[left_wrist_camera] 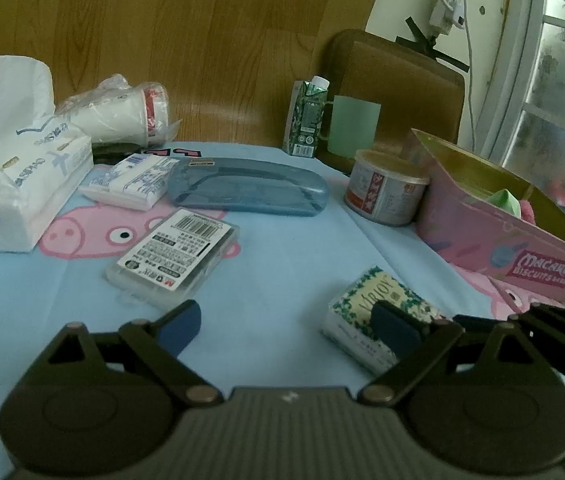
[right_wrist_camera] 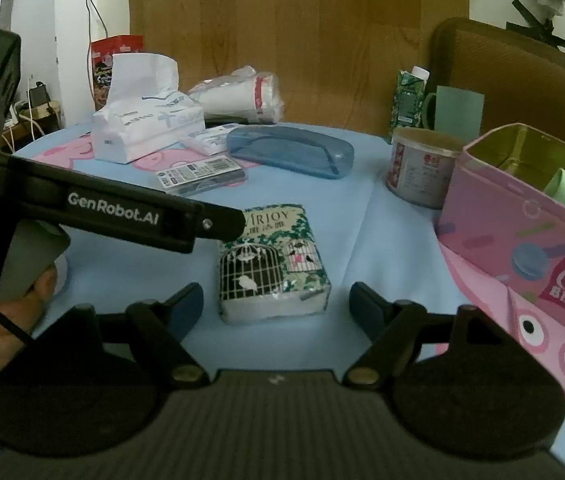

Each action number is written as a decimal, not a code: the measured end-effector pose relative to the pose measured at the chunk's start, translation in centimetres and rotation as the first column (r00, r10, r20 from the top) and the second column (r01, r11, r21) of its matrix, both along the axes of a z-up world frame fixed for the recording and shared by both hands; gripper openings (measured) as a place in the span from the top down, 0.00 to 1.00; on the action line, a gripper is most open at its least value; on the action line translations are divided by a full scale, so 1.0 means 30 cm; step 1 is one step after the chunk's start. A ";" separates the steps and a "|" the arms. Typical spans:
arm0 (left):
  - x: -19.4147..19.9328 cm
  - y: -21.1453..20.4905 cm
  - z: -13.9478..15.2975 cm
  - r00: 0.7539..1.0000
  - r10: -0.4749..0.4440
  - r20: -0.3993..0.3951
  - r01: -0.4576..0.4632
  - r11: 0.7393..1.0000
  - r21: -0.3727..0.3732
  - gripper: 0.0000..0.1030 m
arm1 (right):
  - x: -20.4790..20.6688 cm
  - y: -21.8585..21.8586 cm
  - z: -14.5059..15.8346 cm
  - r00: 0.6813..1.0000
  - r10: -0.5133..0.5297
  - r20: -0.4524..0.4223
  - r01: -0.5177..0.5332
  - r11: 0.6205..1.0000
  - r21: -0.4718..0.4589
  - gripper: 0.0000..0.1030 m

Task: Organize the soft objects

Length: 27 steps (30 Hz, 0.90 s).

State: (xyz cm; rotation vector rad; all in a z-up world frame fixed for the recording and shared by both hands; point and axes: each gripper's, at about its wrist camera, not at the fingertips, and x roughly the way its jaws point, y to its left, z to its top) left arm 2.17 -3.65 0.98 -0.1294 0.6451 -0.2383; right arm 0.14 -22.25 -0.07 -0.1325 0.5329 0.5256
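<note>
My right gripper [right_wrist_camera: 276,306] stands wide open and holds nothing, and the small tissue pack [right_wrist_camera: 272,266] with the birdcage print lies flat on the bench [right_wrist_camera: 142,268] just in front of it, between the lines of the two fingers and not touched by them. My left gripper [left_wrist_camera: 288,326] is open and empty too; its finger reaches over the far left corner of the pack. The pink biscuit tin [right_wrist_camera: 522,216] stands open near the right edge of the bench, close to the pack. I judge the pack light and soft, with a smooth plastic wrap that can slip, so I would take it across its two long sides, near the middle, and press only gently, because a hard squeeze will crush it.
</note>
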 end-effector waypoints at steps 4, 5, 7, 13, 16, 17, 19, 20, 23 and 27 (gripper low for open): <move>-0.002 0.003 0.000 1.000 -0.002 0.000 0.002 1.000 -0.004 0.07 | 0.001 -0.001 0.000 1.000 0.002 0.000 -0.002 1.000 -0.001 0.20; -0.002 0.004 0.000 1.000 -0.003 0.000 0.003 1.000 -0.007 0.07 | 0.001 -0.002 -0.001 1.000 0.002 0.000 -0.002 1.000 -0.001 0.20; -0.001 0.008 -0.001 1.000 -0.005 0.001 0.005 1.000 -0.011 0.07 | 0.001 -0.003 -0.001 1.000 0.004 0.000 -0.004 1.000 -0.001 0.20; -0.004 0.010 -0.001 1.000 -0.014 0.002 0.015 1.000 -0.023 0.07 | 0.003 -0.004 -0.001 1.000 0.005 -0.001 -0.005 1.000 0.000 0.19; -0.007 0.015 -0.001 0.999 -0.036 0.004 0.036 0.998 -0.051 0.07 | 0.007 -0.005 -0.003 1.000 0.003 -0.006 -0.003 1.000 0.004 0.19; -0.008 0.017 -0.001 0.999 -0.038 0.004 0.038 0.997 -0.060 0.07 | 0.007 -0.005 -0.003 1.000 0.003 -0.007 -0.002 1.000 0.005 0.19; -0.007 0.027 -0.002 0.999 -0.045 0.003 0.045 0.995 -0.084 0.07 | 0.007 -0.004 -0.002 1.000 0.001 -0.006 -0.001 1.000 0.004 0.19; -0.008 0.031 -0.002 0.999 -0.045 0.003 0.045 0.994 -0.095 0.07 | 0.006 -0.003 -0.002 1.000 0.000 -0.006 0.000 1.000 0.003 0.19; -0.009 0.045 -0.003 0.999 -0.053 0.004 0.053 0.990 -0.128 0.07 | 0.006 -0.002 -0.002 1.000 -0.002 -0.006 0.002 1.000 0.002 0.19; -0.009 0.051 -0.003 0.998 -0.063 0.005 0.063 0.987 -0.150 0.09 | 0.005 0.002 -0.003 1.000 -0.006 -0.002 0.006 1.000 -0.005 0.19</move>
